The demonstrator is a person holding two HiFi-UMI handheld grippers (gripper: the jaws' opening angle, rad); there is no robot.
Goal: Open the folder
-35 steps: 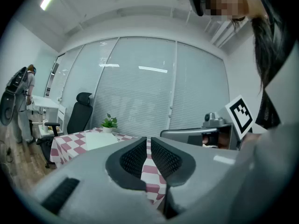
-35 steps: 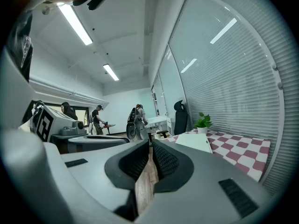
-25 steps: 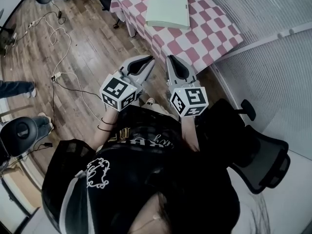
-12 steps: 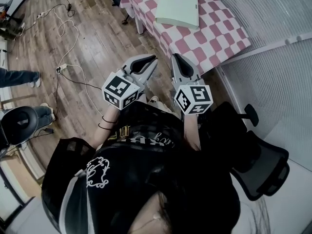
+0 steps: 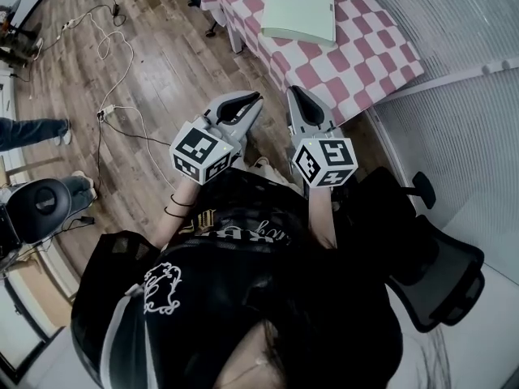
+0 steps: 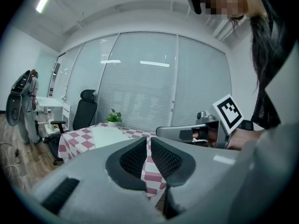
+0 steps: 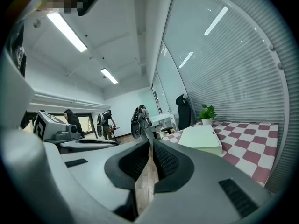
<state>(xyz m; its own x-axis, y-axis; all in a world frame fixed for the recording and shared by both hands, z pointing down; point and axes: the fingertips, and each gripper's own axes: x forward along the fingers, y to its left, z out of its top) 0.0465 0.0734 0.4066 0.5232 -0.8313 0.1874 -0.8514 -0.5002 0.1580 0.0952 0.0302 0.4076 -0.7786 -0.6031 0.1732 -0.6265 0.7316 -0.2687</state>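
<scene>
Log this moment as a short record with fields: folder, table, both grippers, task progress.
folder: pale green, closed, lying flat on the table
table: covered with a red-and-white checked cloth; small potted plant at its far end
left gripper: jaws together, nothing between them, held in the air short of the table
right gripper: jaws together, nothing between them, beside the left gripper, also short of the table
contact: neither gripper touches the folder
progress: folder not yet opened
</scene>
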